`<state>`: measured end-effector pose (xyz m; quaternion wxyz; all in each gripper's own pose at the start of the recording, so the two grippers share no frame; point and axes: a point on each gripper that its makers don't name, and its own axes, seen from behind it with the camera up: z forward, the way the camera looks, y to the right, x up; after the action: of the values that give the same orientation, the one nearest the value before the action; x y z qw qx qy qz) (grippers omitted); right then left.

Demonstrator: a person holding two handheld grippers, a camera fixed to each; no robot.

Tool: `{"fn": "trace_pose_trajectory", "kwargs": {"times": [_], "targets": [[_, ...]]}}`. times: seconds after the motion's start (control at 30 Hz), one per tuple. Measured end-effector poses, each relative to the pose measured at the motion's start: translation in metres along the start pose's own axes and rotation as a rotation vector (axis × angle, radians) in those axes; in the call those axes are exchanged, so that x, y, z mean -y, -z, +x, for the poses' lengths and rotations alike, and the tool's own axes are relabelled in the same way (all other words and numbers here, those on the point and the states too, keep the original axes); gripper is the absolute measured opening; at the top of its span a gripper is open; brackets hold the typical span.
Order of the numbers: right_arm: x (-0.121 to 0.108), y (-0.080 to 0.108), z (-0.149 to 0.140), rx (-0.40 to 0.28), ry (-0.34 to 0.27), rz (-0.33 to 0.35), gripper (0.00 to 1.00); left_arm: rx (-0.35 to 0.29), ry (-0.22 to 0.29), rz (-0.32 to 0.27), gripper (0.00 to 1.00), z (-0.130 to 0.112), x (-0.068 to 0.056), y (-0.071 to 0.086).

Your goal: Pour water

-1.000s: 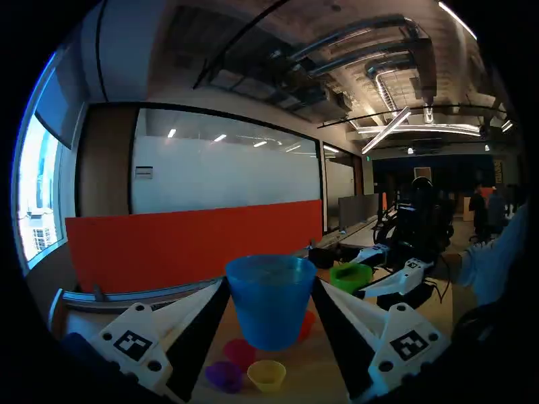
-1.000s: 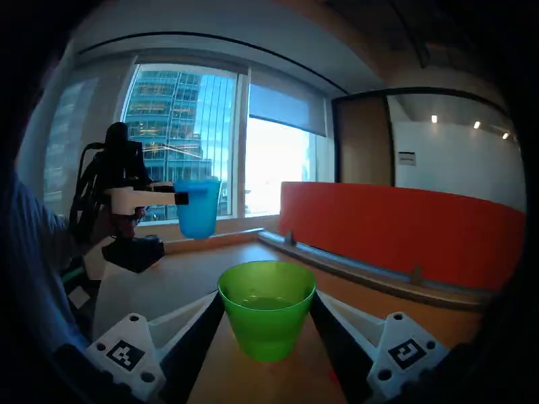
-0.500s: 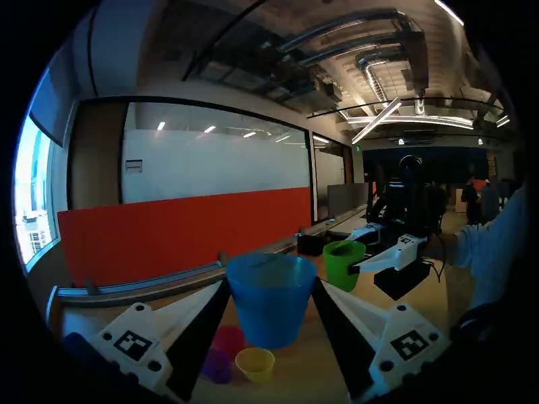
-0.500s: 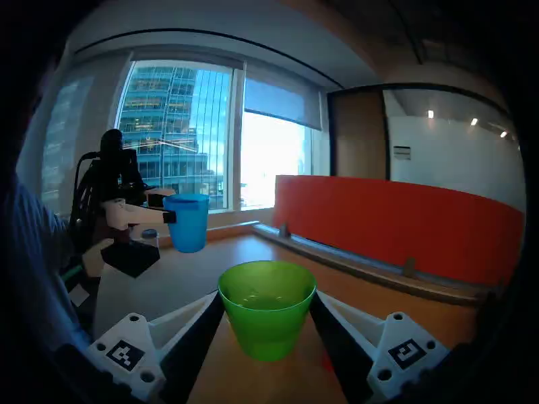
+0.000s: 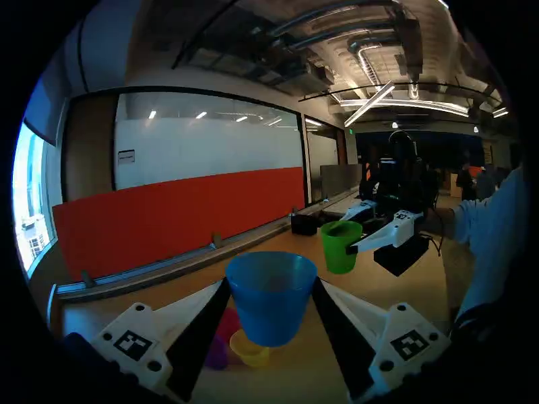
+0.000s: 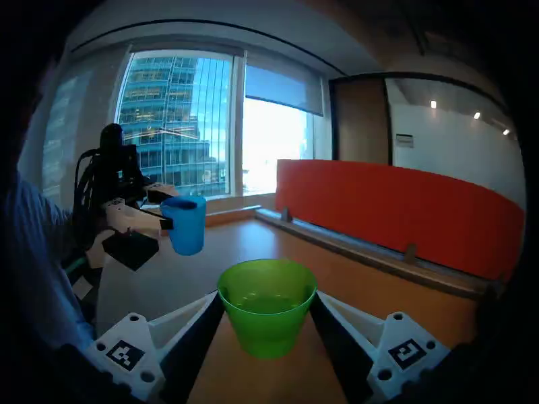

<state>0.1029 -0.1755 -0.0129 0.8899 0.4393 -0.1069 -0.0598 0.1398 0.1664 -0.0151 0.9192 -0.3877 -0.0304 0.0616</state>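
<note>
Left gripper (image 5: 271, 291) clamped on round blue plastic cup (image 5: 271, 310), upright, held above wooden table (image 5: 411, 296). Right gripper (image 6: 267, 299) clamped on round green plastic cup (image 6: 267, 326), upright, water (image 6: 266, 301) inside, also off the table. Cups near each other, not touching

An orange partition (image 5: 182, 215) ran along the wooden table (image 6: 263, 236), below a white glass wall (image 5: 202, 148). Tall windows (image 6: 276, 155) let in bright daylight and showed towers (image 6: 168, 101). Bare ducts (image 5: 364, 40) and strip lights (image 5: 369, 104) crossed the ceiling
</note>
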Motion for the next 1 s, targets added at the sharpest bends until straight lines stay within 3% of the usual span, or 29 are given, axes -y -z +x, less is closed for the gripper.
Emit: {"fn": "trace_pose_trajectory", "kwargs": {"times": [0.77, 1.0], "targets": [[-0.001, -0.002, -0.058, 0.164, 0.013, 0.036, 0.89, 0.240, -0.052, -0.079, 0.87, -0.096, -0.025, -0.008], [-0.005, -0.006, -0.079, 0.220, 0.027, 0.037, 0.89, 0.319, -0.064, -0.098, 0.87, -0.124, -0.025, -0.005]]}}
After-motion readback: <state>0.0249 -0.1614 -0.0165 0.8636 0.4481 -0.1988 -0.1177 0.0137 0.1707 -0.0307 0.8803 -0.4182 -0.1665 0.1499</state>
